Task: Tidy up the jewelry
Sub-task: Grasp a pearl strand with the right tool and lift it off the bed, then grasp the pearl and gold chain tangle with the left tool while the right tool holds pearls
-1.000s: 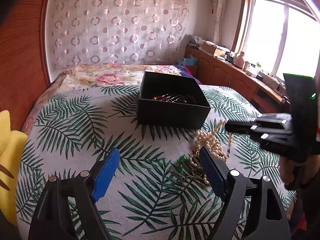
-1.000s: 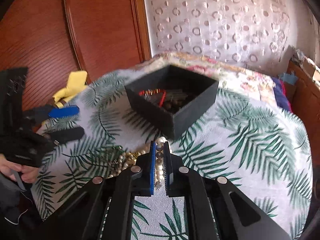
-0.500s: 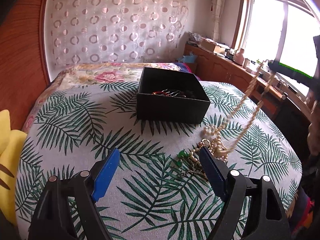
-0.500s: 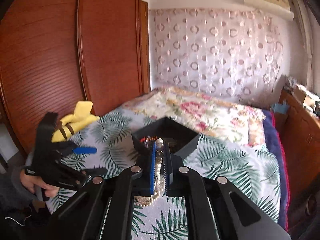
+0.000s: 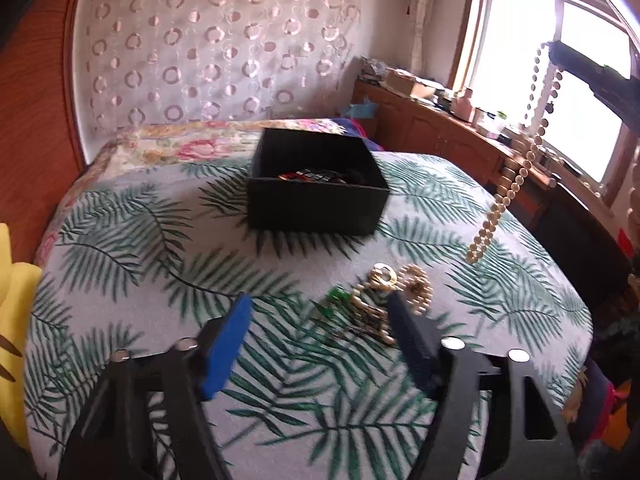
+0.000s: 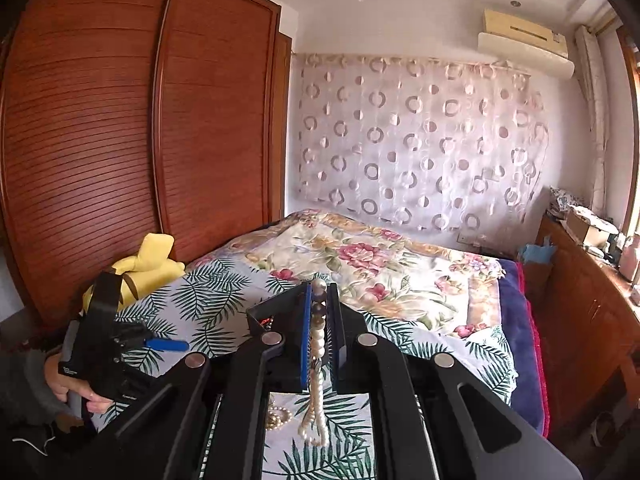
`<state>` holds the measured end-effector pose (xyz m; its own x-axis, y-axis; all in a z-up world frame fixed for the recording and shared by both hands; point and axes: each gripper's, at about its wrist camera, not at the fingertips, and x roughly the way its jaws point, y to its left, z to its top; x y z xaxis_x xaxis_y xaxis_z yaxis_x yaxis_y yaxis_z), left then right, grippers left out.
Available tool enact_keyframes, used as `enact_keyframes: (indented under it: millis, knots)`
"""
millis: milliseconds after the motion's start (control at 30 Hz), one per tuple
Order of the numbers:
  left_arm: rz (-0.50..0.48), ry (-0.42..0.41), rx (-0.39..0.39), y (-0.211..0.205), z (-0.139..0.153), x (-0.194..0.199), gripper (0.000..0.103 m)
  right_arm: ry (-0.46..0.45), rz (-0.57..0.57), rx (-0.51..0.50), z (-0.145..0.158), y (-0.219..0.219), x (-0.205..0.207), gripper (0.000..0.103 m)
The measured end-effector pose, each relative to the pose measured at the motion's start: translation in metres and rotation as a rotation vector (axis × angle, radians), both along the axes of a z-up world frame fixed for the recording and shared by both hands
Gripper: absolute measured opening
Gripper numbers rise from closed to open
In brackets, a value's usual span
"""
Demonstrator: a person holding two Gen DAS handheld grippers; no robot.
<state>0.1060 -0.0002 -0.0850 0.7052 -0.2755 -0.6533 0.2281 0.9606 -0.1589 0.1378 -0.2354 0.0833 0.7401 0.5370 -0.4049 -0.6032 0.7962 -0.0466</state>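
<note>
My right gripper (image 6: 319,292) is shut on a cream pearl necklace (image 6: 317,364), held high above the bed; the strand hangs down between the fingers. In the left wrist view the necklace (image 5: 516,176) dangles from the right gripper (image 5: 554,50) at upper right, clear of the bed. A black open box (image 5: 316,196) with jewelry inside sits mid-bed; its corner (image 6: 272,312) shows past my right fingers. A pile of leftover jewelry (image 5: 380,300) with gold rings and a green piece lies by my open, empty left gripper (image 5: 320,320).
The bed has a palm-leaf cover (image 5: 140,260) and a floral quilt (image 6: 380,256) behind. A yellow plush toy (image 6: 148,260) lies at the left edge. A wooden wardrobe (image 6: 120,140) stands left, a cluttered wooden sideboard (image 5: 440,120) under the window right.
My right gripper has lifted the pearl necklace off the pile until its lower end swings free above the bed. My left gripper stays open and has shifted slightly toward the pile.
</note>
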Motion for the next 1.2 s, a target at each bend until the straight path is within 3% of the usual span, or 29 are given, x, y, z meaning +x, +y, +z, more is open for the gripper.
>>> enact_keyframes:
  millis: [133, 300, 700, 800, 1000, 1200]
  knots:
    - [-0.083, 0.023, -0.011, -0.019, -0.004, -0.008, 0.034, 0.021, -0.006, -0.015, -0.009, 0.000, 0.002, 0.008]
    - [-0.169, 0.047, 0.033, -0.047, -0.011, -0.010, 0.018, 0.051, -0.013, -0.034, -0.026, 0.003, 0.007, 0.008]
    - [-0.207, 0.097, 0.174, -0.079, -0.028, 0.011, 0.014, 0.089, -0.050, -0.017, -0.042, -0.016, 0.010, 0.008]
    - [-0.200, 0.088, 0.209, -0.081, -0.031, 0.013, 0.008, 0.093, -0.057, -0.011, -0.044, -0.021, 0.009, 0.008]
    - [-0.208, 0.092, 0.206, -0.077, -0.030, 0.018, 0.004, 0.100, -0.060, -0.011, -0.047, -0.023, 0.008, 0.009]
    - [-0.198, 0.013, 0.120, -0.064, 0.008, 0.013, 0.004, 0.087, -0.053, -0.007, -0.044, -0.026, 0.007, 0.009]
